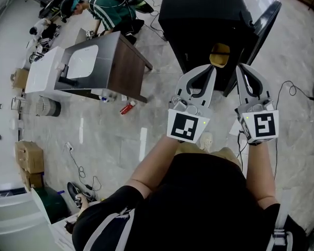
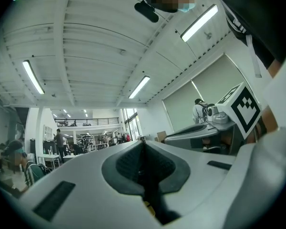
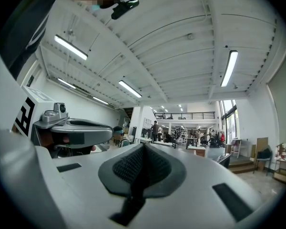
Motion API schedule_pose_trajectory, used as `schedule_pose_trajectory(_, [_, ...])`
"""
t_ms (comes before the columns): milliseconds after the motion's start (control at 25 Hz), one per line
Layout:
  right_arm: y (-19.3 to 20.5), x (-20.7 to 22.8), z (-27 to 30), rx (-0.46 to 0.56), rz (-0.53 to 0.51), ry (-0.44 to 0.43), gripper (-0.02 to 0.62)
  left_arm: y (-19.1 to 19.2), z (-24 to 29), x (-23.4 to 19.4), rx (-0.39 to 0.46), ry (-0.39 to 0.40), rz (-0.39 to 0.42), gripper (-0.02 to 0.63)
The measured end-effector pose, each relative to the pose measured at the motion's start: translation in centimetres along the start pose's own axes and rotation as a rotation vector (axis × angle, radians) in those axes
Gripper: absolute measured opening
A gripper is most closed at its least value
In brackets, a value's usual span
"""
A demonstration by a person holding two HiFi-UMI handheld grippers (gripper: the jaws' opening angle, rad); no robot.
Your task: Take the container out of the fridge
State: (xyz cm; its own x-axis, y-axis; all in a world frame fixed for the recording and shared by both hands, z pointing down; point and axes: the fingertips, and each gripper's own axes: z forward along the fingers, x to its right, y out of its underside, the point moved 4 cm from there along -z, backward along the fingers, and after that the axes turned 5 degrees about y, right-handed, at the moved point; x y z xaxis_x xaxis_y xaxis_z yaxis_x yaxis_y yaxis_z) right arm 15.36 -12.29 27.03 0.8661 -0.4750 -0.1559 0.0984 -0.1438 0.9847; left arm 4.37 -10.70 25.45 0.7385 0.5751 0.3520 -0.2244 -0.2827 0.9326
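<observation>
**Squaring up for the reach**

Both grippers hover just short of the black fridge [image 1: 199, 14], its door [image 1: 265, 25] swung wide. Left gripper [image 1: 211, 69]: fingers pressed together, nothing between them. Right gripper [image 1: 241, 69]: also closed and empty. A yellowish container [image 1: 220, 55] sits inside, just beyond the tips. Best play, I'd say: spread the fingers first, then go in level and straddle it.

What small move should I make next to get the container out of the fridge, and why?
Probably open the left hand-held gripper and ease it toward the yellowish container just ahead of it. Both it and the right hand-held gripper are shut and empty, and the fridge door already looks open.
</observation>
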Motion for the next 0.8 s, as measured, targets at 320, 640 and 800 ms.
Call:
schedule_pose_trajectory(320, [0.6, 0.9, 1.2, 0.032, 0.043, 0.019, 0.035, 1.4, 2.1, 0.5, -0.009, 0.044, -0.013, 0.025])
schedule_pose_trajectory(640, [2.2, 0.5, 3.3, -0.031, 0.006, 0.006, 0.035, 3.1, 3.1, -1.8, -0.025, 0.044, -0.029, 0.025])
schedule_pose_trajectory(800, [2.4, 0.2, 5.5, -0.072, -0.016, 0.029, 0.035, 3.8, 3.9, -4.0, -0.006, 0.062, -0.036, 0.025])
